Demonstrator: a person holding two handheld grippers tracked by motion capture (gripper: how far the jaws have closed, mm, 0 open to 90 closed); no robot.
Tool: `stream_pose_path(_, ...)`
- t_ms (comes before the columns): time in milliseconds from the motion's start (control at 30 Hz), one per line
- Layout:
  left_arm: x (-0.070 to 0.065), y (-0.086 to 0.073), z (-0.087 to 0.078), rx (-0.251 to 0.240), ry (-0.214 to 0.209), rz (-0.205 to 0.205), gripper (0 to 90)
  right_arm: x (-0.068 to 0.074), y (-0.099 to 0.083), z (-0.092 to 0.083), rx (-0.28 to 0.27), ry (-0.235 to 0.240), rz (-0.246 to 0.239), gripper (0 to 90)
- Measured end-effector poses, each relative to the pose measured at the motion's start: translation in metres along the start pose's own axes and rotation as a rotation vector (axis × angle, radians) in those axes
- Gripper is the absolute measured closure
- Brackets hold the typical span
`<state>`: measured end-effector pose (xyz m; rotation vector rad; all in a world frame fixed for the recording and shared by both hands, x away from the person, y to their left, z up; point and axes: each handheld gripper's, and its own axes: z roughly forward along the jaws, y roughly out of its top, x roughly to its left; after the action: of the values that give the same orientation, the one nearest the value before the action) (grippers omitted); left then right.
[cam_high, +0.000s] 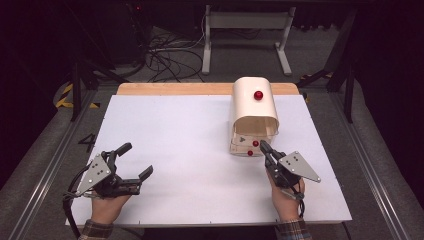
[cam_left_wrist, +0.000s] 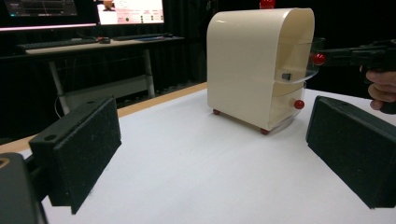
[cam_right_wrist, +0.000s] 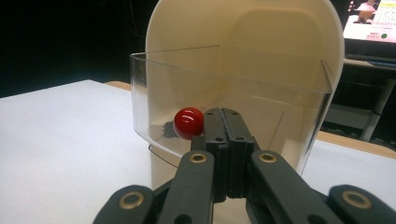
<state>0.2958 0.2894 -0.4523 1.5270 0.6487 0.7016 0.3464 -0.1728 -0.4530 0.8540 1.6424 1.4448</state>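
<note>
Right gripper (cam_right_wrist: 224, 114) has its jaws pressed together, empty, tip just beside the red knob (cam_right_wrist: 188, 123) of the clear upper drawer (cam_right_wrist: 224, 88), which is pulled out of the cream cabinet (cam_high: 253, 107). Left gripper (cam_high: 135, 160), spread wide and empty, sits well left of the cabinet on bare white tabletop (cam_high: 175, 150). From above, a lower drawer knob (cam_high: 250, 153) shows too.

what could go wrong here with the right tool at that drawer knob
1. The right tool is shut with its tips beside the upper drawer's red knob, not around it, so a pull could slip off.
2. The clear upper drawer is already partly out; hooking it sideways might jam or tilt it.
3. The cream cabinet stands free on the white table while the left tool sits open, far away, so the cabinet may slide.
</note>
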Motion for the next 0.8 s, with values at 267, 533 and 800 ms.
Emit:
stream_pose_path(267,0.0002,0.0,-0.0001,-0.002,-0.001,0.002,4.0,-0.0022,0.0013,0.0027,0.002,-0.006,0.003,90.0)
stream_pose_path(533,0.0004,-0.0001,-0.0005,-0.004,0.001,-0.003,4.0,-0.0026,0.0018,0.0046,0.005,-0.014,0.01,90.0)
stream_pose_path(800,0.0,-0.0001,-0.0003,-0.003,0.0,-0.003,4.0,-0.0034,0.0025,0.0063,0.008,-0.018,0.013,90.0)
